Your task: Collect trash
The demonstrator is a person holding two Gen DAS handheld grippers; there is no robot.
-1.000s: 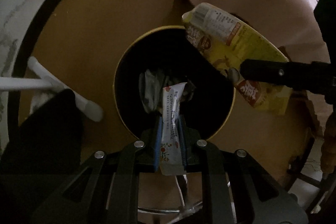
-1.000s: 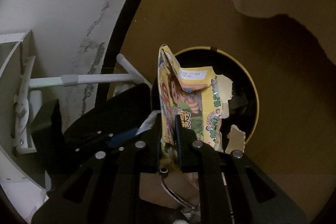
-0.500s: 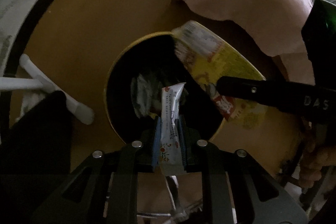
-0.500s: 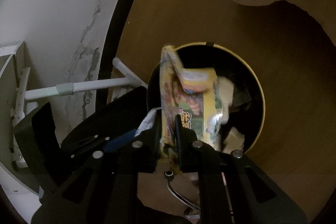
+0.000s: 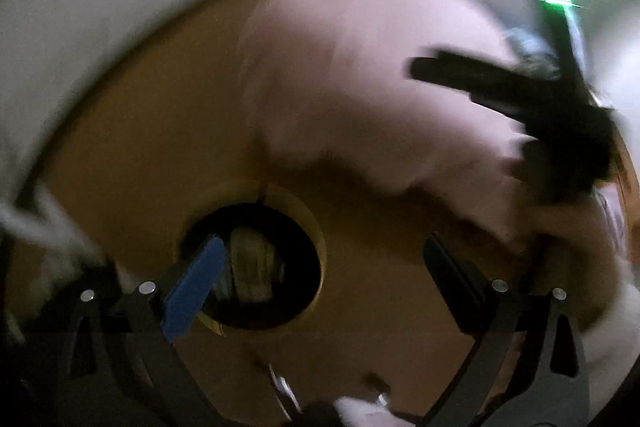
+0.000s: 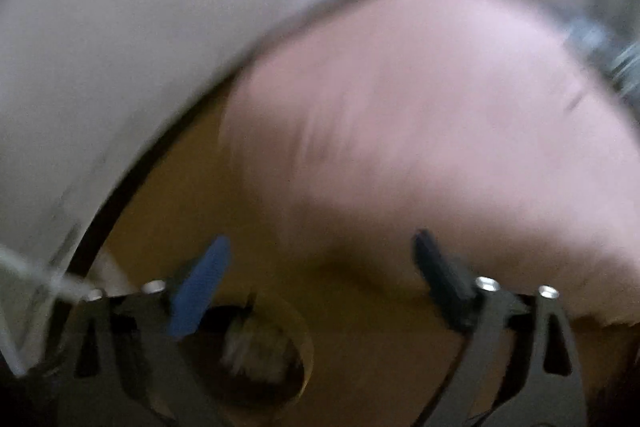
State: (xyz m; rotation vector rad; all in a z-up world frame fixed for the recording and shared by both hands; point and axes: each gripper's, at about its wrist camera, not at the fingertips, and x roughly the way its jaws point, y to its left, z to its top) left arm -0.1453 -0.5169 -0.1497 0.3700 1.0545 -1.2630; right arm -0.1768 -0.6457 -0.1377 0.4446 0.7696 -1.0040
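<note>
My left claw [image 5: 320, 267] is spread wide with nothing between its fingers, and just past its blue-padded finger [image 5: 192, 291] sits the round bin [image 5: 316, 227], a gold-rimmed dark opening with pale, blurred trash [image 5: 252, 267] lying inside (too smeared to tell one piece from another). My right claw [image 6: 320, 275] is likewise gaping and empty, raised above the same bin [image 6: 304, 339] low in its view, with trash [image 6: 256, 347] visible in it, while beyond both claws I see brown floor [image 5: 140, 147], a pink cloth [image 6: 440, 107] and a white wall [image 6: 140, 7].
</note>
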